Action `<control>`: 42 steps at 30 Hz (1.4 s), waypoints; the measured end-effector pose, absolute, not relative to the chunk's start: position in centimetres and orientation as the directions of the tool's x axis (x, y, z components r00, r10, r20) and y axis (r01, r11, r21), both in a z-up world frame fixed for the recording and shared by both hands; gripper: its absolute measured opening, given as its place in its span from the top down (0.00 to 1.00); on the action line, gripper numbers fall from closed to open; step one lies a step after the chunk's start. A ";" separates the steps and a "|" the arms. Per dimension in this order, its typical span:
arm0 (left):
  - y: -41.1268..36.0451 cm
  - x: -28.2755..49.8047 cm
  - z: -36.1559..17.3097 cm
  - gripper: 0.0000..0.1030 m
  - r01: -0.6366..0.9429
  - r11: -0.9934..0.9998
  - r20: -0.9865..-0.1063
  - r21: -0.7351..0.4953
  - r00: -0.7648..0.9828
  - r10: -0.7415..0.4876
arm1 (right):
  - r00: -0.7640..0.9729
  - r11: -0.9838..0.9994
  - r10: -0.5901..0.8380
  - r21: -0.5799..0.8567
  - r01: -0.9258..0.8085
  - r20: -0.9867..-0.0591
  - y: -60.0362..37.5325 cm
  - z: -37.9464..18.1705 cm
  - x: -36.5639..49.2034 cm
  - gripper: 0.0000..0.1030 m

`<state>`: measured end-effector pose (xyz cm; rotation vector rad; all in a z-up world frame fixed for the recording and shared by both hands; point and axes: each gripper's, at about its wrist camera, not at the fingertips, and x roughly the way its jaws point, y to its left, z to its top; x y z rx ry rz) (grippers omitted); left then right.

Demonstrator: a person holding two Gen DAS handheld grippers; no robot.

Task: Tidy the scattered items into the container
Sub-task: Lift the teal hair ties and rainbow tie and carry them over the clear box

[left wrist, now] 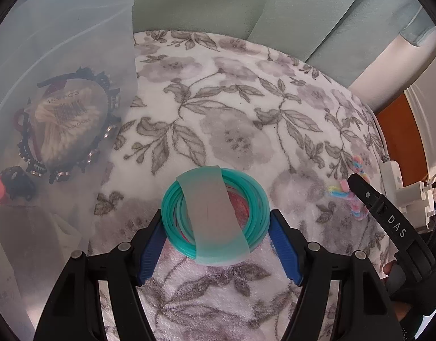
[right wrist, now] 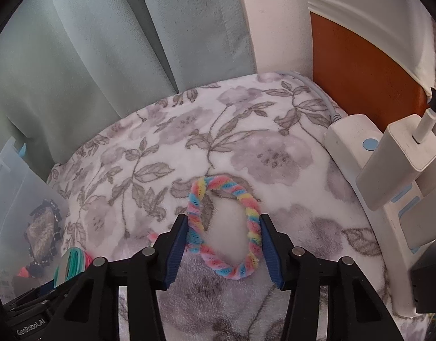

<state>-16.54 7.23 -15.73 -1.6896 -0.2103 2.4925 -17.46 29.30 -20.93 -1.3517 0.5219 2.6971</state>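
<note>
Between the spread fingers of the left gripper (left wrist: 218,233) a teal hair-tie bundle (left wrist: 215,216) is bracketed, not yet clamped. The rainbow twisted loop (right wrist: 225,227) is likewise straddled lengthwise by the right gripper (right wrist: 223,244). The translucent container (left wrist: 62,56) stands left of both.

White letters "DAS" run along the black right gripper (left wrist: 357,180) arm, right of the left gripper. "GenRobot.AI" marks the black left gripper body (right wrist: 30,326), lower-left of the right gripper.
</note>
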 end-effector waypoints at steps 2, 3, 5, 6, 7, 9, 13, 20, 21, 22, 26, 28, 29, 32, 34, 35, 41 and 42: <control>7.3 -16.4 -15.6 0.30 -0.028 -0.982 -0.911 -0.185 -0.370 0.182 | -0.610 -0.935 -0.088 0.275 -0.221 -0.788 29.4 -20.8 -17.2 0.49; 7.4 -16.4 -15.5 0.30 -0.030 -0.982 -0.911 -0.188 -0.369 0.185 | -0.612 -0.934 -0.091 0.280 -0.221 -0.786 29.4 -20.6 -17.0 0.49; 7.4 -16.2 -15.3 0.30 -0.034 -0.981 -0.910 -0.191 -0.370 0.189 | -0.616 -0.933 -0.093 0.284 -0.220 -0.783 29.4 -20.4 -16.7 0.49; 7.3 -15.9 -15.0 0.30 -0.036 -0.981 -0.909 -0.192 -0.371 0.191 | -0.617 -0.933 -0.093 0.285 -0.220 -0.782 29.4 -20.2 -16.5 0.49; 7.3 -15.8 -14.9 0.30 -0.037 -0.980 -0.907 -0.195 -0.373 0.194 | -0.618 -0.933 -0.093 0.285 -0.219 -0.780 29.4 -20.0 -16.3 0.49; 7.4 -15.6 -14.5 0.30 -0.042 -0.979 -0.905 -0.198 -0.376 0.199 | -0.623 -0.932 -0.090 0.286 -0.221 -0.777 29.5 -19.6 -15.8 0.49; 7.5 -15.2 -13.4 0.30 -0.054 -0.975 -0.895 -0.215 -0.389 0.219 | -0.638 -0.926 -0.088 0.299 -0.230 -0.765 29.9 -18.2 -14.8 0.49; 7.3 -13.3 -10.3 0.30 -0.096 -0.966 -0.865 -0.241 -0.429 0.259 | -0.661 -0.922 -0.079 0.306 -0.236 -0.746 29.6 -15.5 -13.1 0.49; 7.4 -13.4 -10.0 0.30 -0.100 -0.964 -0.861 -0.245 -0.436 0.263 | -0.664 -0.923 -0.078 0.306 -0.234 -0.743 29.5 -15.1 -12.8 0.49; 7.4 -13.4 -9.6 0.30 -0.102 -0.963 -0.856 -0.248 -0.443 0.267 | -0.669 -0.923 -0.079 0.307 -0.230 -0.739 29.3 -14.8 -12.5 0.49; 7.1 -12.7 -7.9 0.30 -0.108 -0.960 -0.837 -0.260 -0.470 0.280 | -0.685 -0.927 -0.075 0.304 -0.221 -0.725 28.8 -13.2 -11.4 0.49; 6.9 -12.3 -7.2 0.30 -0.113 -0.958 -0.829 -0.265 -0.481 0.286 | -0.690 -0.927 -0.070 0.303 -0.222 -0.720 28.7 -12.5 -10.8 0.49; 6.9 -12.1 -6.8 0.30 -0.116 -0.957 -0.825 -0.267 -0.485 0.289 | -0.693 -0.925 -0.071 0.307 -0.223 -0.718 28.7 -12.2 -10.5 0.49; 6.9 -11.6 -5.6 0.30 -0.128 -0.955 -0.817 -0.267 -0.496 0.295 | -0.704 -0.921 -0.067 0.316 -0.229 -0.707 28.8 -11.2 -9.7 0.49; 6.9 -11.3 -4.7 0.30 -0.141 -0.954 -0.808 -0.266 -0.506 0.301 | -0.716 -0.916 -0.067 0.327 -0.231 -0.695 28.9 -10.5 -9.2 0.49; 6.9 -11.2 -4.3 0.30 -0.146 -0.952 -0.801 -0.270 -0.514 0.306 | -0.722 -0.915 -0.067 0.331 -0.231 -0.689 29.0 -10.1 -8.9 0.49; 6.8 -10.2 -1.7 0.30 -0.164 -0.942 -0.765 -0.293 -0.551 0.334 | -0.744 -0.922 -0.055 0.320 -0.218 -0.666 28.6 -7.9 -8.0 0.49; 6.7 -9.9 -1.2 0.30 -0.167 -0.939 -0.755 -0.300 -0.561 0.341 | -0.752 -0.921 -0.057 0.326 -0.215 -0.657 28.6 -7.4 -7.7 0.49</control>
